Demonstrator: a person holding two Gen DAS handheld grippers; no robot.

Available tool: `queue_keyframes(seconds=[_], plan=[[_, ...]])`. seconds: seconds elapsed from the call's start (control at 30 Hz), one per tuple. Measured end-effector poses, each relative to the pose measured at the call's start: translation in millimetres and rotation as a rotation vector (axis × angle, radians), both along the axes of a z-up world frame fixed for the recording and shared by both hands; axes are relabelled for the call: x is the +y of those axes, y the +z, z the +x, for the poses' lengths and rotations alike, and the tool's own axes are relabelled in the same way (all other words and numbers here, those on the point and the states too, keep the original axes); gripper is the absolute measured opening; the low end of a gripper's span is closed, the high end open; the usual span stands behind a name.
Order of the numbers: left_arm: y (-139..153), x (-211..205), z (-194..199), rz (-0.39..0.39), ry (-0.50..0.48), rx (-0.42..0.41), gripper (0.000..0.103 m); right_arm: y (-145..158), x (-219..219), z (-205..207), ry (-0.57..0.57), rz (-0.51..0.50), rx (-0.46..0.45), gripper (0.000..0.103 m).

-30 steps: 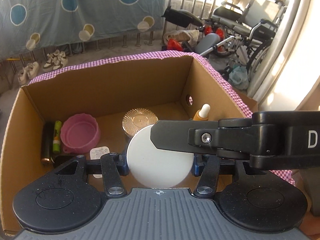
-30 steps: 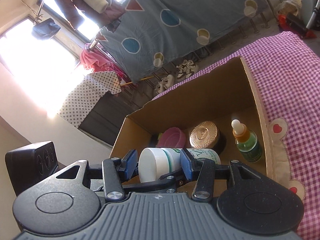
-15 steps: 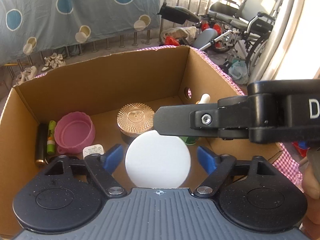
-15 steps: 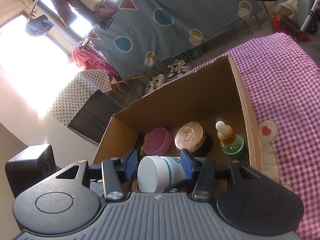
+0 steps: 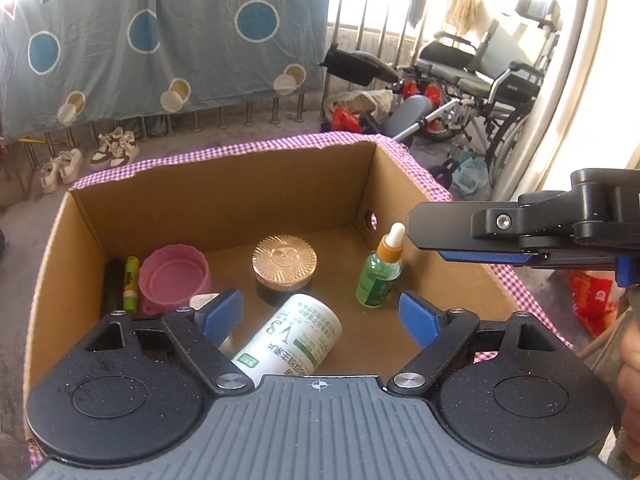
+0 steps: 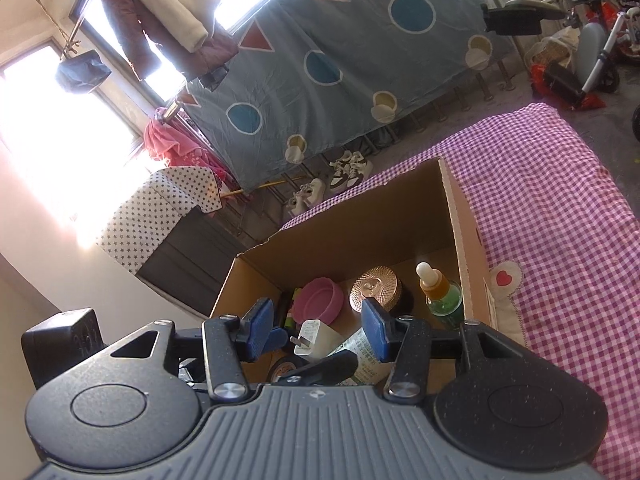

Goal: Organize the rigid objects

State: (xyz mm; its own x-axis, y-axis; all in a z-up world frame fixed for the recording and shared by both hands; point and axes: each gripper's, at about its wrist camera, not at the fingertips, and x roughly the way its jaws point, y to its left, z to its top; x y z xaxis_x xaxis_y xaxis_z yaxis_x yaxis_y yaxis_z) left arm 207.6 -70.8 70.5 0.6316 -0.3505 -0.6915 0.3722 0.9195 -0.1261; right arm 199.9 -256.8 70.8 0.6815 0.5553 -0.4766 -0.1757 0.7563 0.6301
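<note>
A white bottle with a green label [image 5: 296,340] lies on its side on the floor of the cardboard box [image 5: 224,208], free of both grippers. My left gripper [image 5: 320,304] hangs open just above it, pads wide apart and touching nothing. My right gripper [image 5: 428,240] hovers over the box's right wall, seen side-on. In the right wrist view the right gripper [image 6: 316,316] stands partly open with nothing between its pads; the bottle [image 6: 360,354] lies below, inside the box [image 6: 332,248].
The box also holds a pink cup [image 5: 174,276], a gold-lidded jar [image 5: 284,264], a green dropper bottle [image 5: 380,276], a green stick [image 5: 130,284] and a white plug [image 6: 312,338]. It stands on a pink checked cloth [image 6: 560,200]. A wheelchair [image 5: 500,76] is behind.
My left gripper opened and let go of the white bottle, which now lies in the box. Both grippers pulled back and up; the right one moved off to the right.
</note>
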Motion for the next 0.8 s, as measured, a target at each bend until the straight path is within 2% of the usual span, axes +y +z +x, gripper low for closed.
queue_keyframes(seconds=[0.07,0.13,0.17,0.27,0.37,0.5,0.67,0.8], plan=[[8,12,-8,-0.016,0.022,-0.021,0.087,7,0,-4,-0.002,0.001,-0.012,0.052],[13,23,-17,-0.043,0.036,-0.035,0.088,11,-1,-11,-0.007,0.005,-0.017,0.058],[16,28,-23,-0.052,0.043,-0.044,0.090,11,0,-14,-0.010,0.005,-0.019,0.062],[18,42,-38,-0.067,0.065,-0.066,0.101,11,8,-27,-0.025,-0.009,-0.022,0.065],[18,51,-50,-0.064,0.094,-0.072,0.103,8,19,-43,-0.062,-0.046,-0.023,0.079],[18,61,-55,0.000,0.157,-0.069,0.103,7,33,-59,-0.129,-0.159,-0.033,0.100],[17,69,-58,0.026,0.205,-0.056,0.103,16,52,-68,-0.176,-0.354,-0.059,0.103],[15,70,-61,0.069,0.285,-0.083,0.103,18,69,-70,-0.181,-0.446,-0.052,0.103]])
